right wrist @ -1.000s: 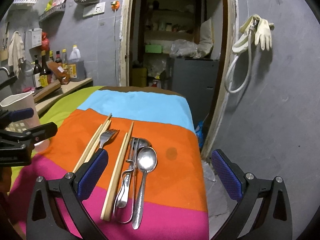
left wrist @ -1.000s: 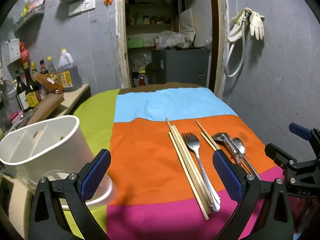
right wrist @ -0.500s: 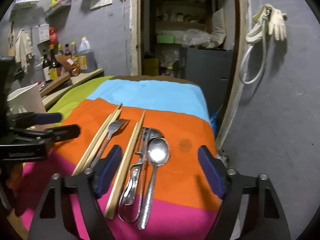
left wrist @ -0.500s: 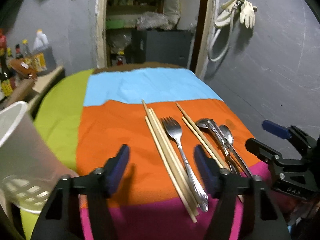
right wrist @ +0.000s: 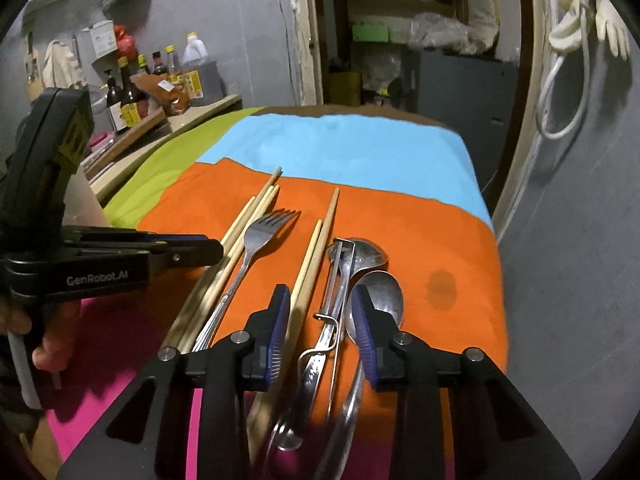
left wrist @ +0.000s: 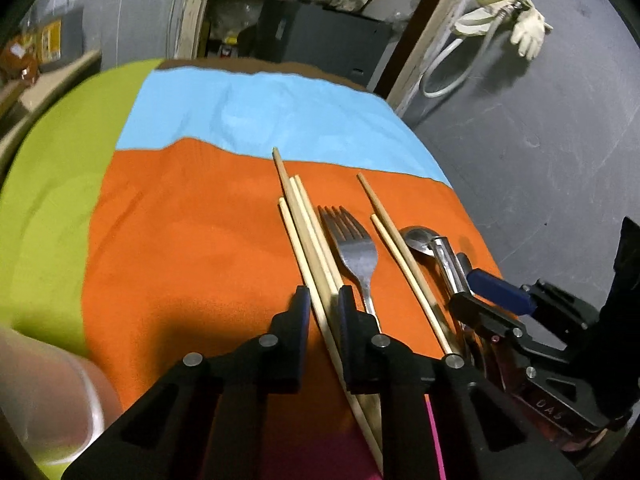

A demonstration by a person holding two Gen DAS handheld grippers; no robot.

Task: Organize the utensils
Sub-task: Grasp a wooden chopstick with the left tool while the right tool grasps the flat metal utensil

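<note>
On the striped tablecloth (left wrist: 180, 240) lie three chopsticks (left wrist: 304, 224), a fork (left wrist: 356, 248), two more chopsticks (left wrist: 400, 248), a peeler and spoons (left wrist: 416, 236). My left gripper (left wrist: 323, 304) is closing on the three chopsticks, and its pads sit tight against them. Seen from the side, the left gripper (right wrist: 212, 246) reaches those chopsticks (right wrist: 248, 220) beside the fork (right wrist: 260, 236). My right gripper (right wrist: 320, 312) is closing too. The chopstick pair (right wrist: 310, 264) and the peeler (right wrist: 338, 280) lie loose between its pads. A spoon (right wrist: 380, 292) lies under its right finger.
A white holder (left wrist: 48, 392) stands blurred at the near left. Bottles (right wrist: 132, 96) crowd a counter at the far left. The cloth's right edge (right wrist: 496, 240) drops off beside a grey wall with a hanging glove (left wrist: 528, 32). A hand (right wrist: 48, 344) grips the left tool.
Both grippers came down and forward onto the utensils. Their jaws narrowed from wide open, the left around the three chopsticks and the right around the chopstick pair and peeler.
</note>
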